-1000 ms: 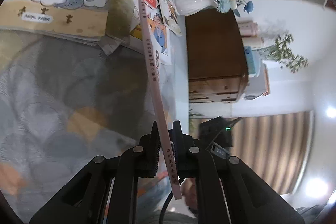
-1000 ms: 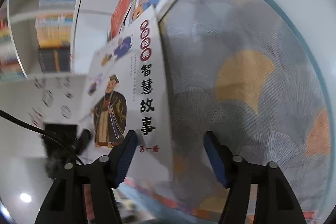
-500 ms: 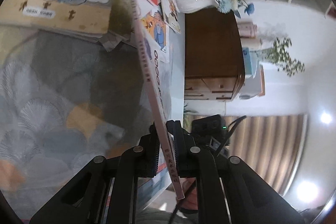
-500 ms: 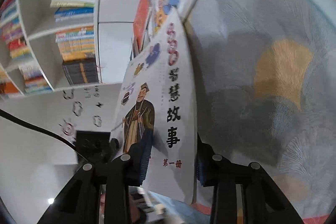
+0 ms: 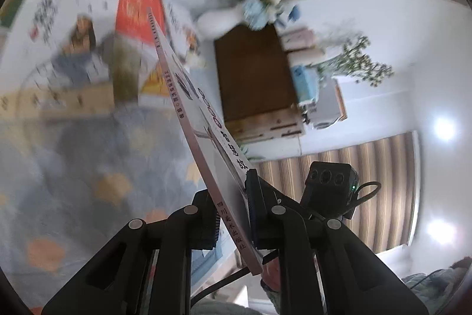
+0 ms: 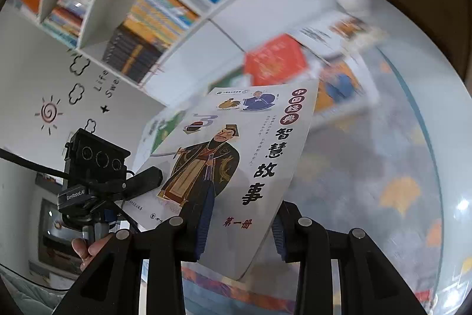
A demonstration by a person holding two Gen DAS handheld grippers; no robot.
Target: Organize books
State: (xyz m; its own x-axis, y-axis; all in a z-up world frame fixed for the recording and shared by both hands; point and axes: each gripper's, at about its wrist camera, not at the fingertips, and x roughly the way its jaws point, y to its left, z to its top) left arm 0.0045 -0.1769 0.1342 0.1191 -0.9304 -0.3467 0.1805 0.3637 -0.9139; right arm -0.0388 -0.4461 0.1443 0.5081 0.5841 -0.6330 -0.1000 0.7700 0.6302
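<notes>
**Room around the lifted book**

We see bare patterned table to the near left, where a gripper could pass. Far ahead, the scattered books cover the surface. The book fills the middle, and to the far right stands a brown cabinet.

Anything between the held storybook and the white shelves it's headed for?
Nothing visible. The storybook is lifted off the table, held by the left gripper and the right gripper. In the right wrist view open air separates its top edge from the bookshelf; other books lie flat below.
</notes>
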